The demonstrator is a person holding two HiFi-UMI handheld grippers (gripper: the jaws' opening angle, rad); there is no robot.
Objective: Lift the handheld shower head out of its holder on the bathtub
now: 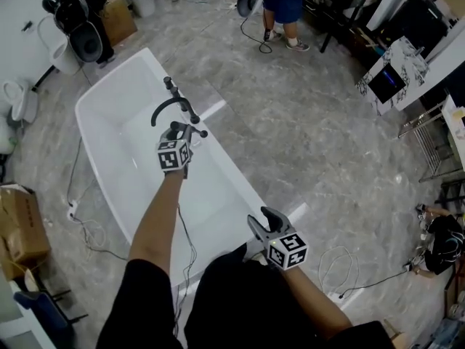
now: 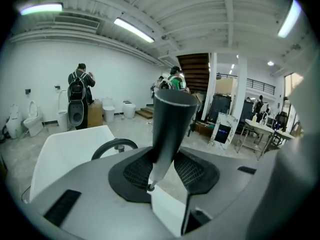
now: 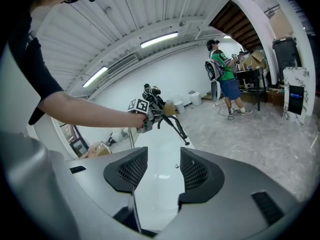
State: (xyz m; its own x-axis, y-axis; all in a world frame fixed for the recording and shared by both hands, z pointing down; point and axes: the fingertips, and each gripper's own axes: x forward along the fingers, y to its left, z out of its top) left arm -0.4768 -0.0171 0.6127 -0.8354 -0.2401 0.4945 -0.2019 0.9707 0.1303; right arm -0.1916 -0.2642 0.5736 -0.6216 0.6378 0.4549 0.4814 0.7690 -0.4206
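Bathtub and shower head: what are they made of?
Bathtub: glossy white and smooth, with soft light reflections; probably acrylic or enamel, I can't tell which. Shower head: dark, with a satin sheen along its tapered handle; it looks like black-coated metal, maybe plastic.

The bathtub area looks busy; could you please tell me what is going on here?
A person stands at a white bathtub with a gripper in each hand. The left gripper has its fingers closed on the dark handheld shower head, holding it upright above the black faucet. The right gripper is open and empty, over the tub's near end.
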